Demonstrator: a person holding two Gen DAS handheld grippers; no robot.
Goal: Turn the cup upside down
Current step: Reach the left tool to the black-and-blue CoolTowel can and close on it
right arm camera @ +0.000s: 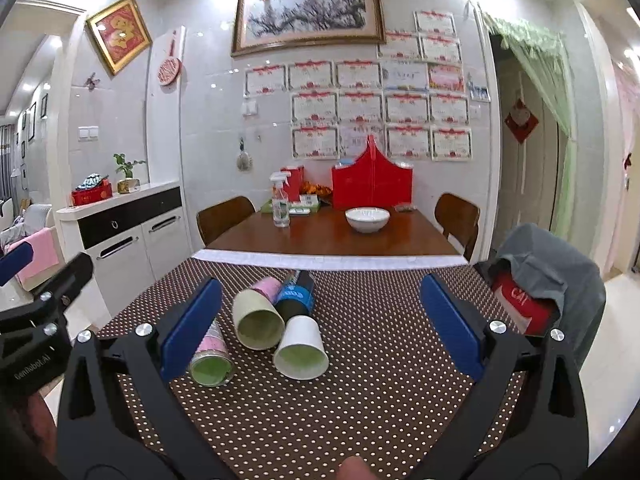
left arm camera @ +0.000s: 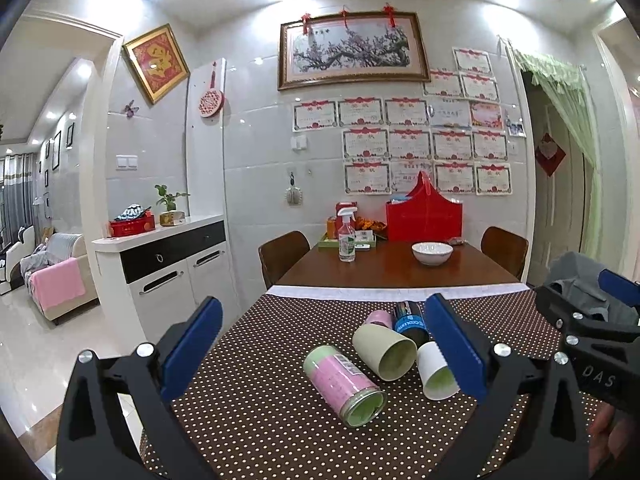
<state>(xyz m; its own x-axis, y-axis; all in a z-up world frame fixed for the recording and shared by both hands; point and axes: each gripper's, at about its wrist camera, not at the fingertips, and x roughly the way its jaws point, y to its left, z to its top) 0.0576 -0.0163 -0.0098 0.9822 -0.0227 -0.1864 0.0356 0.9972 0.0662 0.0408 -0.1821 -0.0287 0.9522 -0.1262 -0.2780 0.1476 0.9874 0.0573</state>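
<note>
Several cups lie on their sides on the dotted brown tablecloth [left arm camera: 280,420]. A pink-and-green cup [left arm camera: 344,386] lies nearest, mouth toward me. A pale green cup [left arm camera: 384,352], a white paper cup [left arm camera: 434,372], a small pink cup [left arm camera: 380,319] and a dark blue-labelled cup [left arm camera: 410,322] lie behind it. My left gripper [left arm camera: 324,354] is open above them and holds nothing. My right gripper [right arm camera: 320,322] is open and empty, with the white paper cup [right arm camera: 301,348] and pale green cup [right arm camera: 258,320] between its fingers in view. The pink-and-green cup [right arm camera: 212,362] is partly hidden by its left finger.
A white bowl [left arm camera: 432,253], a spray bottle [left arm camera: 346,236] and a red box [left arm camera: 424,220] stand at the far end of the wooden table [left arm camera: 392,272]. Chairs stand at both sides. A chair with grey clothing [right arm camera: 548,276] is close at right. A white cabinet [left arm camera: 160,264] stands left.
</note>
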